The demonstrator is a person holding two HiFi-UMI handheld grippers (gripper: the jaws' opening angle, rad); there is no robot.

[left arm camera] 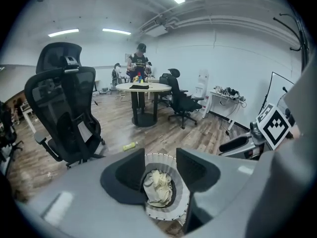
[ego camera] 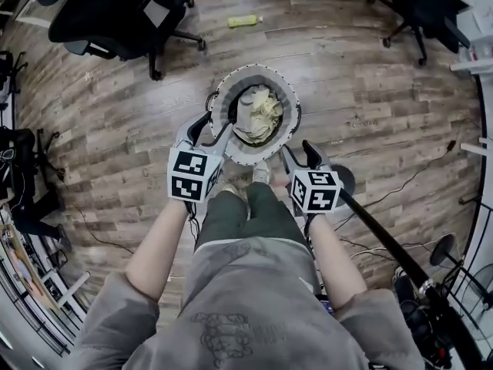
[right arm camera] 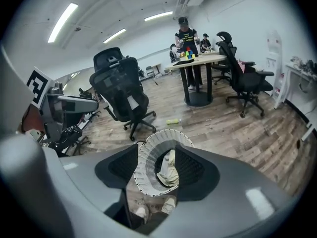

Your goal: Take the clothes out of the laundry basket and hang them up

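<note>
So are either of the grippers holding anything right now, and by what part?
Nothing held: left gripper and right gripper both hang open above the laundry basket, clothes inside.

Left forearm (ego camera: 158, 245) and right forearm (ego camera: 333, 257) stretch forward. Left gripper (ego camera: 218, 126) sits near the right gripper (ego camera: 296, 151). Both tilt downward, each with its 2 jaws apart.

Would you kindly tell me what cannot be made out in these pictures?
Head view: how many clothes lie in the laundry basket; its wall hides all but the crumpled top.
Head view: the yellow thing on the floor is too small to name.
Head view: the black pole ends unseen in the dark lower-right corner.
</note>
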